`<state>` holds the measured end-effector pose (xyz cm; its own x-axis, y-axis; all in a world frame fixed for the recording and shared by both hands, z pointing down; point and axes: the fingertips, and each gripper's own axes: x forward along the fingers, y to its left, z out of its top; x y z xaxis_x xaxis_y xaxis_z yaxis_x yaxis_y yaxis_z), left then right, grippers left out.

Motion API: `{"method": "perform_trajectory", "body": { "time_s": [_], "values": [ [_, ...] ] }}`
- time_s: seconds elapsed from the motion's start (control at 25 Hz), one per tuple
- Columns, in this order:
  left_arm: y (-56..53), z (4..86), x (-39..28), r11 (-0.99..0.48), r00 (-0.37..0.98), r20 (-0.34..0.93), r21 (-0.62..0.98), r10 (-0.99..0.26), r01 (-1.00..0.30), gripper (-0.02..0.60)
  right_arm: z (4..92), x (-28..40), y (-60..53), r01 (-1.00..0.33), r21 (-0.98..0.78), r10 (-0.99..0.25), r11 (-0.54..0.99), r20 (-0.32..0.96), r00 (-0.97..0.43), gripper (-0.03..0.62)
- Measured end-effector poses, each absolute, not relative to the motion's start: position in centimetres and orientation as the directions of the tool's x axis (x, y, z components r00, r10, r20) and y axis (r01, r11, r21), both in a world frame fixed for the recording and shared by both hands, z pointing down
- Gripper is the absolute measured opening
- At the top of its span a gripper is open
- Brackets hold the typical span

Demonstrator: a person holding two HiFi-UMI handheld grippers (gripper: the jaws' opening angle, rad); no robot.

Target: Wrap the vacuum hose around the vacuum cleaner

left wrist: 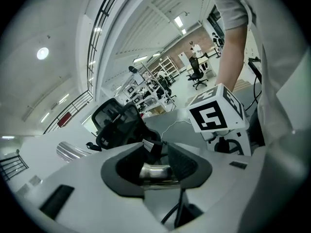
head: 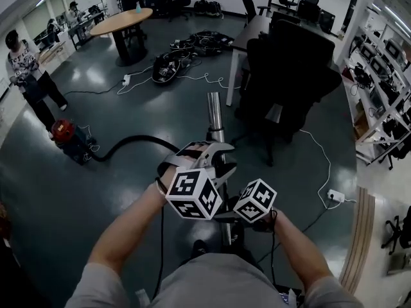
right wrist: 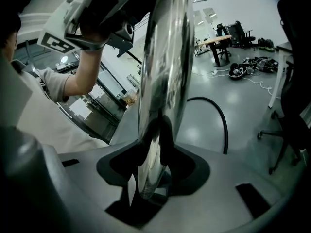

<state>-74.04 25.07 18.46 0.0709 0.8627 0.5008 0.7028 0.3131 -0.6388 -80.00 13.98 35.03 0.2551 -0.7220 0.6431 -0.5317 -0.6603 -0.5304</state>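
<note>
Vacuum hose (head: 135, 137) curves left toward cleaner (head: 67, 137); chrome wand (head: 214, 113) points ahead.

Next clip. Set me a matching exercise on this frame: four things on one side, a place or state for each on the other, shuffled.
1. vacuum cleaner
2. hose
3. metal tube
4. round table

A. clamped in the left tool and the right tool
B. far back at the left, head view
C. trailing across the floor
D. on the floor near a standing person

Pairs: 1-D, 2-C, 3-A, 4-B
</note>
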Motion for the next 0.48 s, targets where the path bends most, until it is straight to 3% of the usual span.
{"method": "perform_trajectory", "body": {
  "time_s": [0.2,0.48],
  "values": [
    [22.7,19.8,-71.2,0.260,0.078,0.508,-0.561,0.858,0.786,0.158,35.3,-79.7,12.7,-0.528,-0.587,-0.763,-0.613,0.614,0.203,0.175],
    [17.7,20.8,-66.4,0.165,0.187,0.517,-0.560,0.835,0.812,0.158,35.5,-75.6,10.0,-0.510,-0.587,-0.766,-0.629,0.578,0.280,0.172]
  ]
}}
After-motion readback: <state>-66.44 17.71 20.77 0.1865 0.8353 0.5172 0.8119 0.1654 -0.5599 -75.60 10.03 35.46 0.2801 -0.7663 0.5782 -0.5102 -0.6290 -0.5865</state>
